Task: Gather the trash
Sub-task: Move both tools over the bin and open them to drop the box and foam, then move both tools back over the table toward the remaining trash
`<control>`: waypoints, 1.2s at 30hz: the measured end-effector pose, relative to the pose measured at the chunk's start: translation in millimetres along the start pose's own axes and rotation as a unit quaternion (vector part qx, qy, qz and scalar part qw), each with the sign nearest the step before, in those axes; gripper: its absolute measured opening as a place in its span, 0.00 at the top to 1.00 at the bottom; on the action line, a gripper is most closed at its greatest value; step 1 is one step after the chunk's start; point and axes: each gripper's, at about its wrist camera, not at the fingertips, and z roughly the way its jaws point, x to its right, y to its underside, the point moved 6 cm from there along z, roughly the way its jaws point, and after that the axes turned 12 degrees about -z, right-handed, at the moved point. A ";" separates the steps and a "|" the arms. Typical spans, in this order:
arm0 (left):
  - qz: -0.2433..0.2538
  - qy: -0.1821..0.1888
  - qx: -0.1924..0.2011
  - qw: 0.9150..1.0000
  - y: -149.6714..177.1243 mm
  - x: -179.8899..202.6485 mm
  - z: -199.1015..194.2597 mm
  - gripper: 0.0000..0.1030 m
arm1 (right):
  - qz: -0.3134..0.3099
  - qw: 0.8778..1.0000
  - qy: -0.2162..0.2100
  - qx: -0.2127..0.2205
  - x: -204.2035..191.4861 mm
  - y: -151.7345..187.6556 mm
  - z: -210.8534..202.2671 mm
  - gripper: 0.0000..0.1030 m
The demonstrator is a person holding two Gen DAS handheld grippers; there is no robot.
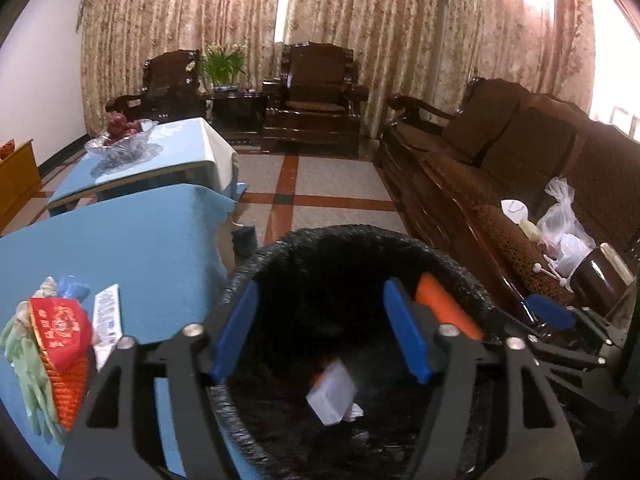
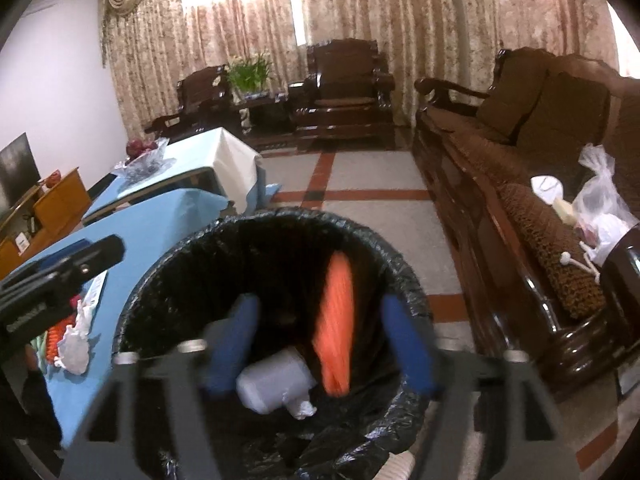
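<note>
Now both grippers' fingers [image 2: 236, 344] wide, empty, orange wrapper [image 2: 336, 332] loose between, over bin [image 2: 132, 304].

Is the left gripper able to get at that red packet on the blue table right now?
Probably yes. The left gripper hangs open and empty over the bin; the red packet lies uncovered on the blue table beside it.
</note>
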 end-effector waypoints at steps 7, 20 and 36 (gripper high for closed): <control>-0.020 -0.034 0.041 0.998 -14.2 -46.7 -37.9 0.12 | -0.023 0.999 0.003 0.036 -27.0 -15.2 -20.6 0.06; -0.073 -0.175 0.085 0.978 2.2 -186.3 -126.5 0.11 | -0.096 0.984 -0.133 0.068 -167.1 -32.0 -31.2 0.06; -0.111 -0.260 0.066 0.957 47.6 -291.6 -163.1 0.11 | -0.189 0.953 -0.234 0.032 -318.8 14.6 3.6 0.13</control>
